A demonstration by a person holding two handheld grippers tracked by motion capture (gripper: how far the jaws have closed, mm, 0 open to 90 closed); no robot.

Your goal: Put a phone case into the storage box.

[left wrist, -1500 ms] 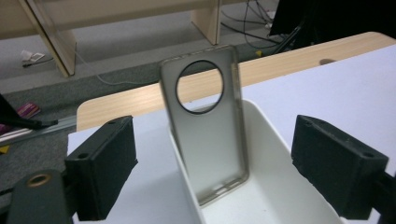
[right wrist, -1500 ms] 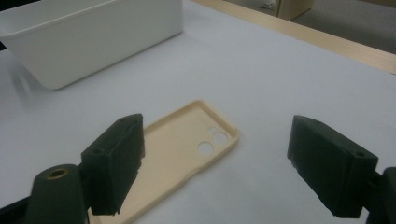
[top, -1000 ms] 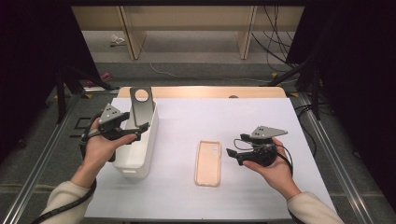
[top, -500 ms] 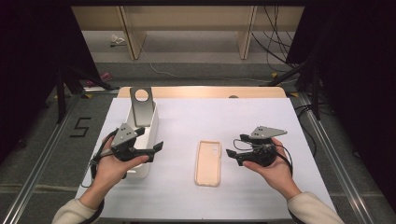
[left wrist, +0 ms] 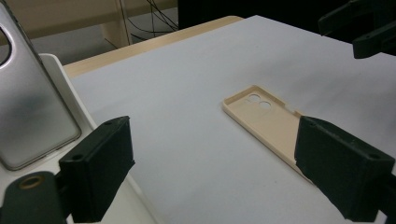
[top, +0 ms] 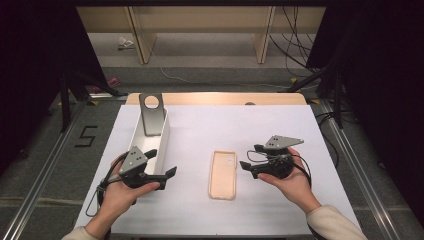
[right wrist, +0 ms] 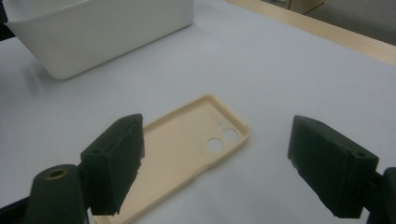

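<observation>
At nine o'clock on the bench [top: 200,125], our left gripper [top: 159,166] has just been spreading its fingers with nothing between them, the grey phone [top: 152,114] propped in the white bin [top: 165,140]. Toward three o'clock the beige case [top: 223,174] lies flat, untouched; fitting it remains, we judge. Our right gripper [top: 248,161] waits released. Its view shows the case's camera holes [right wrist: 222,138].

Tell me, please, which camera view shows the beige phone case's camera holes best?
The right gripper view: the beige phone case lies close, its holes clear between open jaws. The left gripper view shows the holes smaller, with a jaw covering the case's near end. The high view gives its whole outline, holes faint.
</observation>
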